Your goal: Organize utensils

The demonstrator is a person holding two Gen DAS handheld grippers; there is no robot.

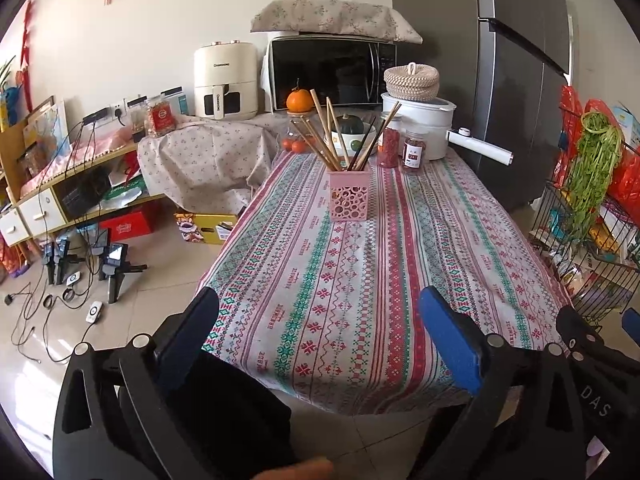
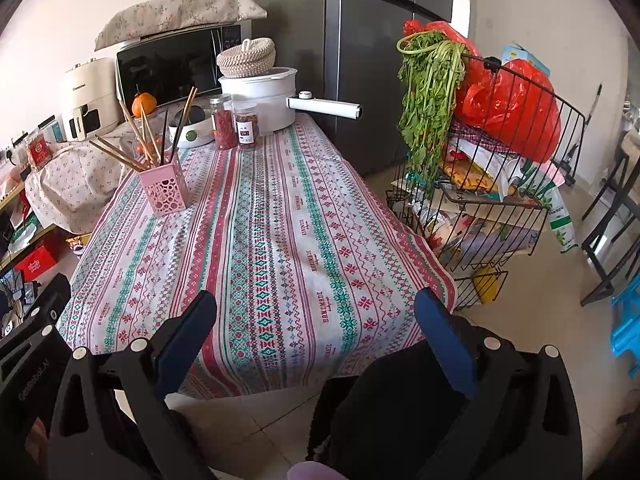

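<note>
Item: pink perforated holder (image 1: 348,197), standing upright toward the far half of the table (image 1: 516,248), on the striped patterned tablecloth (image 1: 340,300). Contents: wooden chopsticks (image 1: 320,136), a bundle of light and dark sticks fanned outward, their lower ends inside the holder (the splay suggests they were dropped in loosely, leaning on the rim; no loose stick is visible on the cloth). Behind it, well apart from the near edge: two red-filled spice jars (image 1: 402,148), a white electric pot (image 1: 420,120) carrying a woven lidded basket (image 1: 411,80), an orange (image 1: 299,100), a microwave (image 1: 328,72). Left gripper (image 1: 320,320): blue-padded fingers spread wide, nothing between them, hanging over the near table edge and aimed along the table at the holder. Right gripper (image 2: 316,320): likewise parted and empty, at the same near edge. Judgement: both tongs sit back and released, either staging an approach or with the sorting already complete; the frames cannot settle which.
</note>
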